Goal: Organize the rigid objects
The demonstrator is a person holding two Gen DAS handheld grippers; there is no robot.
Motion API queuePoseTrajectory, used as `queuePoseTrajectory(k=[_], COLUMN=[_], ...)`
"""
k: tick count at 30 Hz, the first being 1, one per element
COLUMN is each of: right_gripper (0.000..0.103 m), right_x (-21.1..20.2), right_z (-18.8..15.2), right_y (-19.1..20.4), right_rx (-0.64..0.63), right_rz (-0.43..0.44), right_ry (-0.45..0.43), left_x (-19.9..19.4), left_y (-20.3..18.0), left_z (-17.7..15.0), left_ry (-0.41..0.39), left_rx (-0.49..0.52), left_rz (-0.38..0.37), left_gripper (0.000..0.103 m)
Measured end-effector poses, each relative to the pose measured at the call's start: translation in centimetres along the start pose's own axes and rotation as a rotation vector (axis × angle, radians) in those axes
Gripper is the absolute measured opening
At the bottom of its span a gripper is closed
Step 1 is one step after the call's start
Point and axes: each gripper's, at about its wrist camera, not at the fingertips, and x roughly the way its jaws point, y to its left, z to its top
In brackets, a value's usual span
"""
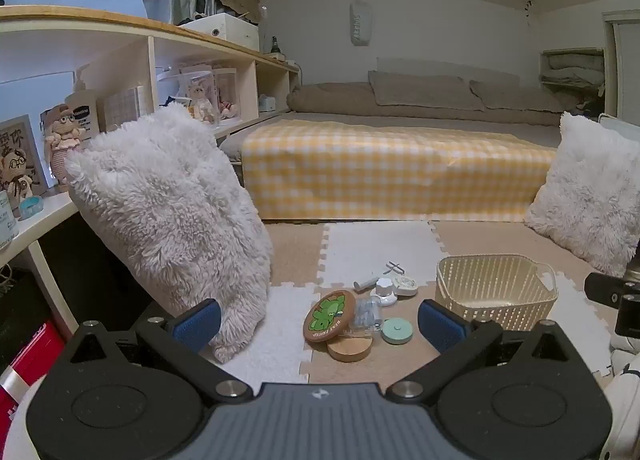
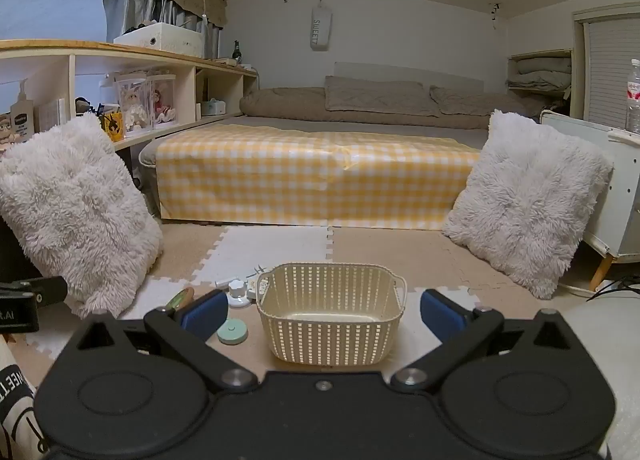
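Left wrist view shows one cream perforated basket (image 1: 496, 288) at lower right of centre on the foam floor mat (image 1: 380, 248), holding nothing that can be seen. Just left of it lies a cluster of small things: one round coaster with a green figure (image 1: 329, 315) tilted up against one plain cork disc (image 1: 349, 348), one clear plastic piece (image 1: 367, 312) between them and one mint-green round lid (image 1: 396, 331), one white knob-topped piece (image 1: 385, 290), one white round tape-like case (image 1: 404, 285), one grey-white tube (image 1: 366, 283) and one small metal clip (image 1: 394, 267) farthest back. Two shaggy white cushions appear: one cushion at the left (image 1: 168, 220), one at the right edge (image 1: 592, 196).

The left gripper (image 1: 318, 326) stands fully spread, its blue pads (image 1: 197, 324) wide apart, gripping and touching nothing; the cluster sits in the gap ahead of them. In the right wrist view the right gripper (image 2: 324, 314) is equally wide, with nothing held; the basket (image 2: 330, 312) sits centred between its pads (image 2: 443, 315), apart from them.

From the right wrist view most of the cluster is hidden behind the basket and the left-hand pad; only the lid (image 2: 232, 332), the knob-topped piece (image 2: 239, 292) and an edge of the coaster (image 2: 180, 298) show. The clear piece's shape is hard to make out. The right cushion is cut off by the frame edge in the left wrist view.
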Motion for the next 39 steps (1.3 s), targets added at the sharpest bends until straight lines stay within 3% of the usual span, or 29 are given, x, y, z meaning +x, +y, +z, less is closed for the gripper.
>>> queuePoseTrajectory(k=[39], right_gripper=[0.103], right_x=[0.05], right_z=[-0.03], right_y=[-0.01], right_rx=[0.002], right_rz=[0.001], right_ry=[0.005], left_x=[0.01], left_y=[0.02], left_z=[0.02], left_ry=[0.009], left_rx=[-0.006], left_rz=[-0.004], left_gripper=[0.103])
